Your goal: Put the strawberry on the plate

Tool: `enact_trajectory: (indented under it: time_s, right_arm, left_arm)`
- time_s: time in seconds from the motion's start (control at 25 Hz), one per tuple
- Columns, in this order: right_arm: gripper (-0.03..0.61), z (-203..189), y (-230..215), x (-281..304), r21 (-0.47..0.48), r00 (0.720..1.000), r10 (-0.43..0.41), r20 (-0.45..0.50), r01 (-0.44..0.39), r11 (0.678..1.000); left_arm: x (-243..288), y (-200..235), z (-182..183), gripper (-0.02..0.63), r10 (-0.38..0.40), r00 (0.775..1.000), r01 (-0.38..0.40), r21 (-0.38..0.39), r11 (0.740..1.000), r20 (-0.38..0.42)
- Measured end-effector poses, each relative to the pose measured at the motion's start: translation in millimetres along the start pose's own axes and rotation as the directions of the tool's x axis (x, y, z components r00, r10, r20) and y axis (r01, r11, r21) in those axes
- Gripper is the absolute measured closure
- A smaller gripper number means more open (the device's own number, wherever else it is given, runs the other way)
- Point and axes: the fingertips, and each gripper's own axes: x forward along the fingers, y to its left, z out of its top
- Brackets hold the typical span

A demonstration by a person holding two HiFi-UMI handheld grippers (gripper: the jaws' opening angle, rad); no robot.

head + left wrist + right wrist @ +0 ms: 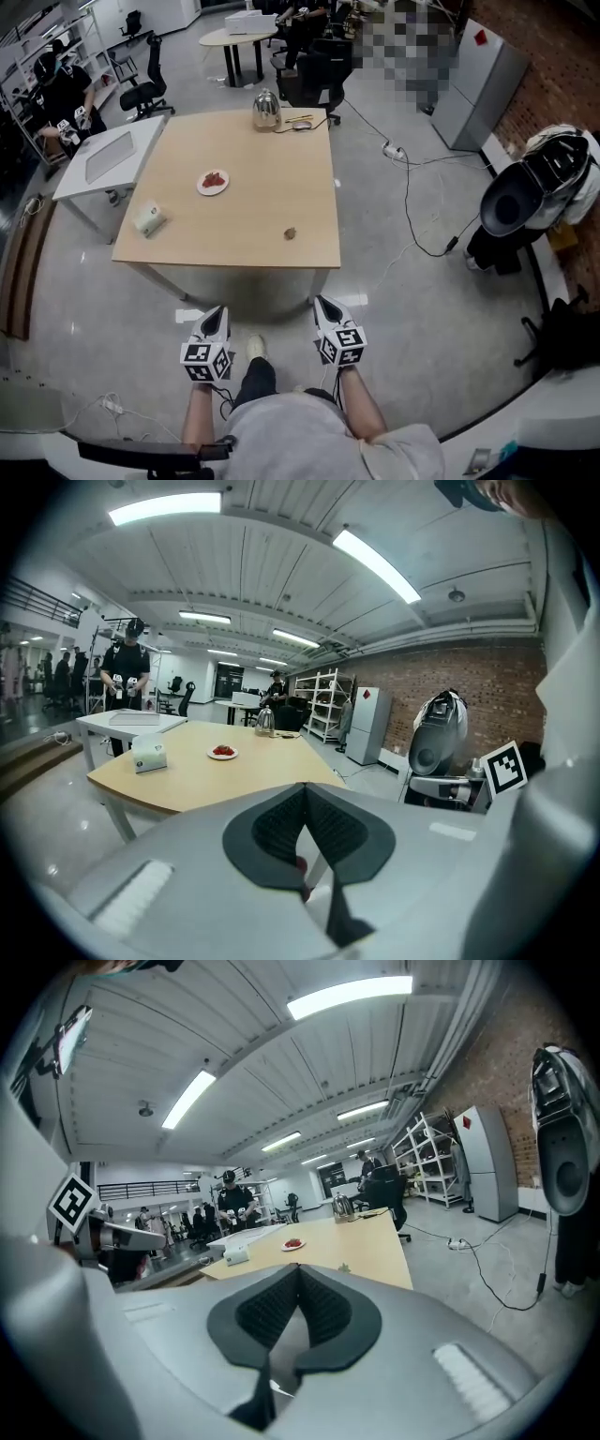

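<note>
A white plate (213, 182) with red strawberry pieces on it sits left of the middle of the wooden table (244, 202). It shows small in the left gripper view (223, 753) and in the right gripper view (294, 1244). A small dark fruit with a green bit (291, 232) lies alone near the table's front right, and appears as a speck (344, 1267) in the right gripper view. My left gripper (217, 313) and right gripper (324, 303) hang side by side short of the table's front edge. Both are shut with nothing between their jaws.
A white tissue box (149, 218) sits at the table's left front and a steel kettle (266, 111) with cables at the far edge. A white side table (108, 157) adjoins on the left. Office chairs (314, 75), a floor cable (409, 202) and a person (56, 94) are beyond.
</note>
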Motion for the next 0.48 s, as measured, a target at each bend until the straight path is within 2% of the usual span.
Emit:
enact_trajectory:
  time_s: [0.48]
  right_arm:
    - [0.571,26.1,7.8,101.2,-0.008,0.997,-0.069,-0.017,0.069,0.998]
  left_arm:
    - [72.9,86.7,45.4,0.594,-0.059,0.998,0.059,0.001,0.998,-0.002]
